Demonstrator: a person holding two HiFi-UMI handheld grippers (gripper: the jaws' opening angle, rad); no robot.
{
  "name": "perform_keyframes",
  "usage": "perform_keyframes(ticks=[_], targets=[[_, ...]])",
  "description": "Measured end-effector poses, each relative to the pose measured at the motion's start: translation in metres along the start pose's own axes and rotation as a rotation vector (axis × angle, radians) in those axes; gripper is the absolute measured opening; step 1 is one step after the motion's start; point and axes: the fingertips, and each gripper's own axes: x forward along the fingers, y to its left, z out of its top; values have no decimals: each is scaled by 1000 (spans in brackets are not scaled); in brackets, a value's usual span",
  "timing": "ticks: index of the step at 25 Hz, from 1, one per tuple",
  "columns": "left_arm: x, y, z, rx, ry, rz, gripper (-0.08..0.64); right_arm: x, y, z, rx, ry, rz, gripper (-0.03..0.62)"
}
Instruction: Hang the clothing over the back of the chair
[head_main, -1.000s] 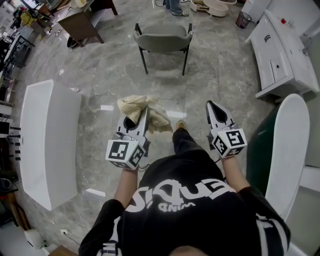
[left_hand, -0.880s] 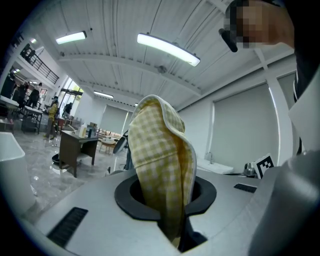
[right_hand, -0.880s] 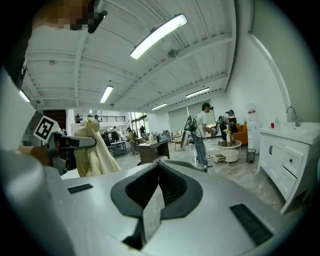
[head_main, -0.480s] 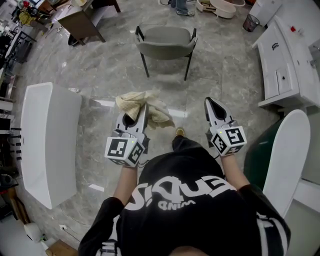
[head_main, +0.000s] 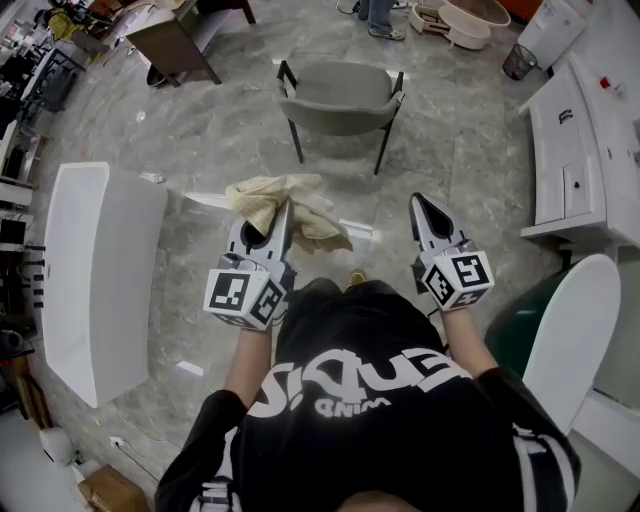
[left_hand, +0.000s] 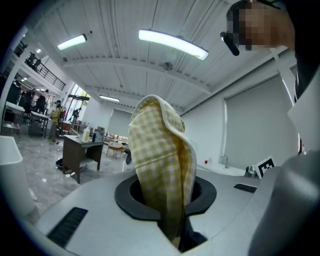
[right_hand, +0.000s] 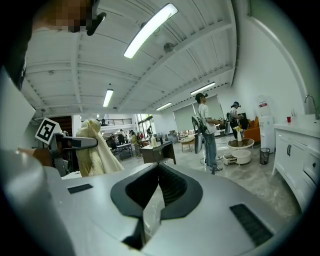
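Observation:
A pale yellow checked cloth (head_main: 283, 203) hangs in a bunch from my left gripper (head_main: 284, 212), which is shut on it. In the left gripper view the cloth (left_hand: 160, 160) rises out of the closed jaws and fills the middle, hiding what lies ahead. The grey chair (head_main: 341, 97) with black legs stands on the marble floor ahead of both grippers, its back turned toward me. My right gripper (head_main: 420, 207) is held level beside the left one, jaws together and empty. From the right gripper (right_hand: 151, 202) view the cloth (right_hand: 96, 147) shows at the left.
A long white tub (head_main: 98, 270) stands on the left, and a white cabinet (head_main: 585, 150) and another white tub (head_main: 570, 340) on the right. A brown desk (head_main: 178, 45) and a standing person (right_hand: 206, 131) are beyond the chair.
Both grippers have travelled forward with the cloth; the chair now sits lower in the head view and closer. Neither grip has changed.

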Motion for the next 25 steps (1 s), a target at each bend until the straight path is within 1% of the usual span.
perform_keyframes(ticks=[7, 11, 17, 20, 25], targets=[[24, 18, 19, 17, -12, 16, 77, 32, -12, 7, 17, 1, 21, 14], [45, 29, 20, 13, -17, 16, 75, 46, -25, 6, 16, 9, 16, 14], [79, 41, 13, 7, 3, -19, 75, 71, -42, 12, 0, 4, 0, 14], [100, 47, 12, 3, 15, -40, 75, 87, -53, 14, 7, 10, -12, 14], [139, 66, 15, -9, 26, -64, 75, 126, -62, 22, 10, 22, -4, 14]])
